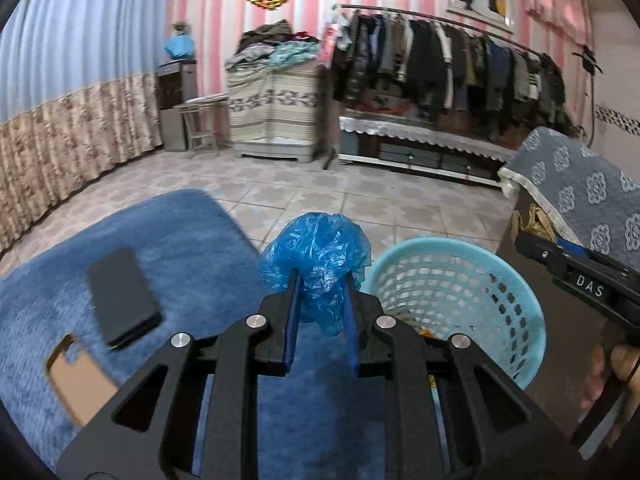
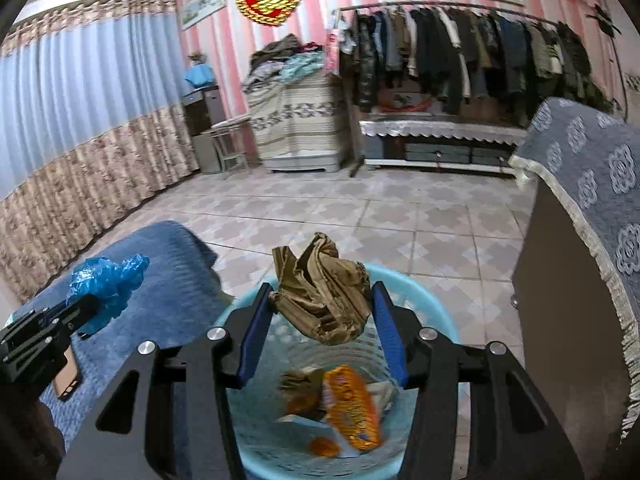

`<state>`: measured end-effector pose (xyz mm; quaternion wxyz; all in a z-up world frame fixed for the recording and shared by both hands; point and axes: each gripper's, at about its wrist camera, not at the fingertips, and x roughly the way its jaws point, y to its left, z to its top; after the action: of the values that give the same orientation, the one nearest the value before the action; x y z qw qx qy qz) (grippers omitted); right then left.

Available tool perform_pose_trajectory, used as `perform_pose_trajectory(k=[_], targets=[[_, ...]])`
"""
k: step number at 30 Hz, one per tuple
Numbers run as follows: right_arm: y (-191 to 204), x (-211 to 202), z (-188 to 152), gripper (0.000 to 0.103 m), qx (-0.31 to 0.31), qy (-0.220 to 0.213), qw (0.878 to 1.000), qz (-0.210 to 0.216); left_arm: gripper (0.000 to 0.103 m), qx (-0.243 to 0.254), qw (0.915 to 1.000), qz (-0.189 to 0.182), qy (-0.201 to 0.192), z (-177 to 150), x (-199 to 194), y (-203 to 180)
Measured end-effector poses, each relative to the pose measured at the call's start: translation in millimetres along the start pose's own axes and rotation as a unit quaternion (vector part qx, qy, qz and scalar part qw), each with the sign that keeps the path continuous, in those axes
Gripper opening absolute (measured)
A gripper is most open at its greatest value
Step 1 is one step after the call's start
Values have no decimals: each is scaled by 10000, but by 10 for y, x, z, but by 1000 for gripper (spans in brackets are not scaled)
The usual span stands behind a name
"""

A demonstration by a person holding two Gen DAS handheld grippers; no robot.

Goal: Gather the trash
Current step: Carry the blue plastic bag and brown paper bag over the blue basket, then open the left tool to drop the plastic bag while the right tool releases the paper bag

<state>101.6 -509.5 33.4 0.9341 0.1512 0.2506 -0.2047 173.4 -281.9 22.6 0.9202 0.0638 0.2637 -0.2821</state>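
Left hand-held gripper (image 1: 320,284) pinches blue bag (image 1: 316,256); right hand-held gripper (image 2: 322,300) clamps brown wrapper (image 2: 324,292) over basket (image 2: 432,300)

A home bedroom: a loaded clothes rail (image 1: 448,52) at one o'clock, curtains (image 1: 72,92) at ten, tiled floor (image 1: 340,196).

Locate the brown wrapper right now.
Right wrist view, centre: the brown wrapper is pinched in the right tongs, directly above the open blue basket, with the blue rug to its left.
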Motion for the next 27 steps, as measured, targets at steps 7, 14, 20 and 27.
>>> perform_pose_trajectory(k=[7,14,20,27], targets=[[-263,68,-33,50,327,80,9993,-162,18,160,9990,-383,173,73,275,-345],[-243,50,-55,50,297,39,9995,-122,18,254,9953,-739,568,70,572,-513],[-281,38,-86,50,404,64,9990,-173,60,285,9965,-651,446,138,587,-550],[-162,82,-86,50,257,145,9995,-146,92,156,9999,-18,-43,218,367,-254]])
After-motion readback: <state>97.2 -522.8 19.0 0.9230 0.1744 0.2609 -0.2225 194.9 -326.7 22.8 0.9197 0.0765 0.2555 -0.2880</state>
